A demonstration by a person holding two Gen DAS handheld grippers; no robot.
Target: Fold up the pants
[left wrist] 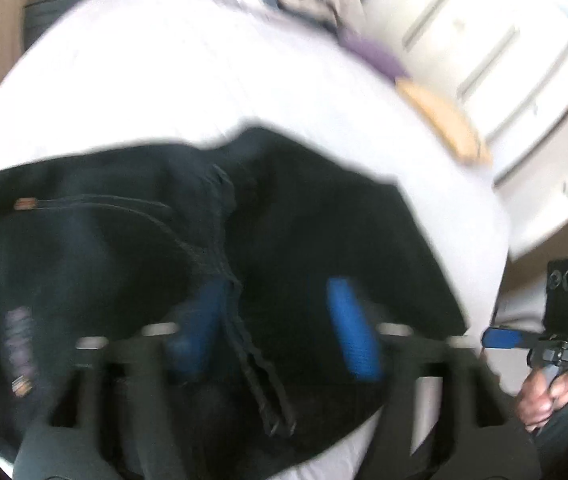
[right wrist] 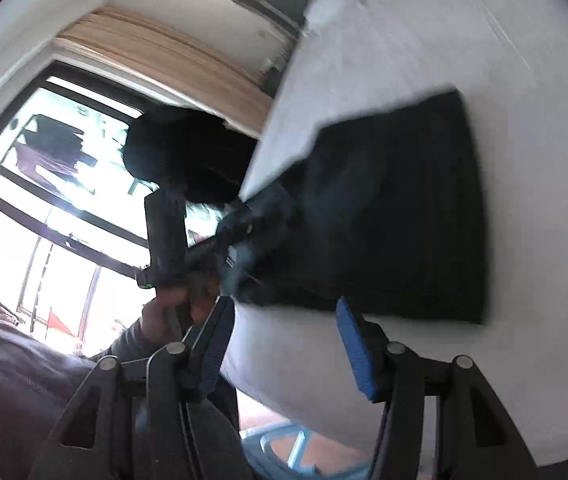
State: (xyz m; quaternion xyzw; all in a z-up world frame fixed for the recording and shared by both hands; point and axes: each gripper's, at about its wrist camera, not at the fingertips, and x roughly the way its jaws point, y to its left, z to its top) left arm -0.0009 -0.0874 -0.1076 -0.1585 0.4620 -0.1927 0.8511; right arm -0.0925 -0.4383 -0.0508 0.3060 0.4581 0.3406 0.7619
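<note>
Pants, dark and partly folded, lie on the white bed, bunched near its edge. In your right wrist view the pants form a broad dark slab with its long axis running from the bed's edge inward across the sheet, the straight far hem pointing toward the middle of the bed; motion blur hides finer detail.

Your left claw sits directly over the pants, jaws spread wide, blue pads on either side of a seam and drawstring. Nothing is clamped between them that you can confirm; the cloth lies beneath, not between.

Your right claw stands wide apart too, holding nothing. It is just short of the pants' near edge, one pad over bare sheet, the other at the bed's edge. From the left view your right claw is off the bed's side, apart from the pants.

Purple cloth and a tan item lie at the far bed edge.
</note>
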